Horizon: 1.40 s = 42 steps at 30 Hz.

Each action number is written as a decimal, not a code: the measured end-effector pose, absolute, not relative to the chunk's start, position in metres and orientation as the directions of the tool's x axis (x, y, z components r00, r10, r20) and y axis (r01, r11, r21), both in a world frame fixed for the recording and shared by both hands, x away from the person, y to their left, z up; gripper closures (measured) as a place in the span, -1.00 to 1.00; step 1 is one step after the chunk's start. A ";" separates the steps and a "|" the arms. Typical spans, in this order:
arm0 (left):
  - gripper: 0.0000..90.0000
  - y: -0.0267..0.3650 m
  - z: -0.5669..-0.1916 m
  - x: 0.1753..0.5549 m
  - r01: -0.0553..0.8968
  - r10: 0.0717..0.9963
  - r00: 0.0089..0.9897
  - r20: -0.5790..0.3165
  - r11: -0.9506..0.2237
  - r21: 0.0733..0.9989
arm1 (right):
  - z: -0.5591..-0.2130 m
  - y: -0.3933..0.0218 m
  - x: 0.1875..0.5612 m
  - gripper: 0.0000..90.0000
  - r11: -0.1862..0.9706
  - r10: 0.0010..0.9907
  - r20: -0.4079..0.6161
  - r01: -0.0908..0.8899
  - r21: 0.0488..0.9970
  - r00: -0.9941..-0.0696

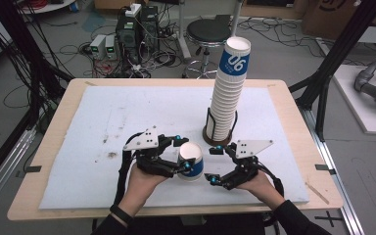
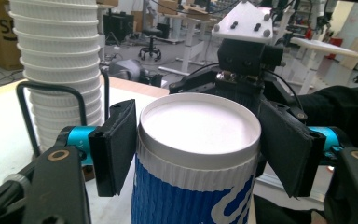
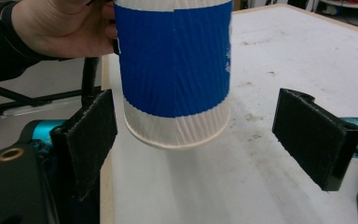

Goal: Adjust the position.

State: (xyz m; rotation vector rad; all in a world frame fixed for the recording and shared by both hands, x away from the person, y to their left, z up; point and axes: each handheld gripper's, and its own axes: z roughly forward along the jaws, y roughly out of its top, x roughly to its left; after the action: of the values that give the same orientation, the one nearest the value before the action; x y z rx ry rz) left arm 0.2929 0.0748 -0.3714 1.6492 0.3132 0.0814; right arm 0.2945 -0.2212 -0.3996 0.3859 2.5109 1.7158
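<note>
Near the counter's front edge | my left gripper clamps the blue cup upright (seemingly lifted) | right gripper gapes empty just beside, cup between its jaws.

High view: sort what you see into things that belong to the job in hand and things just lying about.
In the job:
- paper cup, clamped in the left gripper
- right gripper, jaws open beside the cup
- stack of cups in its wire holder

Lying about:
- stool
- computer boxes and cables on the floor
- cardboard box
</note>
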 end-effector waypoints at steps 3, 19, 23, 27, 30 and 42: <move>-0.32 0.073 -0.371 0.292 0.153 0.244 0.961 -0.132 -0.068 0.986 | -0.401 -0.218 0.293 -0.69 0.341 0.240 0.087 0.168 0.925 -0.967; -0.32 0.062 -0.376 0.287 0.149 0.221 0.966 -0.132 -0.065 0.987 | -0.406 -0.203 0.290 -0.69 0.342 0.214 0.115 0.184 0.921 -0.970; -0.32 0.060 -0.377 0.286 0.144 0.219 0.967 -0.128 -0.056 0.988 | -0.408 -0.200 0.289 -0.69 0.352 0.209 0.120 0.189 0.917 -0.971; -0.32 0.057 -0.379 0.286 0.148 0.212 0.968 -0.133 -0.056 0.987 | -0.410 -0.197 0.289 -0.69 0.368 0.207 0.115 0.187 0.911 -0.971; -0.33 0.056 -0.380 0.285 0.146 0.210 0.969 -0.131 -0.059 0.987 | -0.411 -0.194 0.288 -0.68 0.387 0.213 0.113 0.190 0.902 -0.971; -0.53 0.057 -0.380 0.287 0.146 0.222 0.967 -0.124 -0.089 0.985 | -0.411 -0.196 0.291 -0.53 0.422 0.200 0.099 0.177 0.889 -0.975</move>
State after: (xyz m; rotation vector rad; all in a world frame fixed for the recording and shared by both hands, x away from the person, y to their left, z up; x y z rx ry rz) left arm 0.2873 0.0568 -0.3798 1.6662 0.2825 0.0649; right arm 0.2909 -0.1963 -0.4108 0.3486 2.6305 1.6409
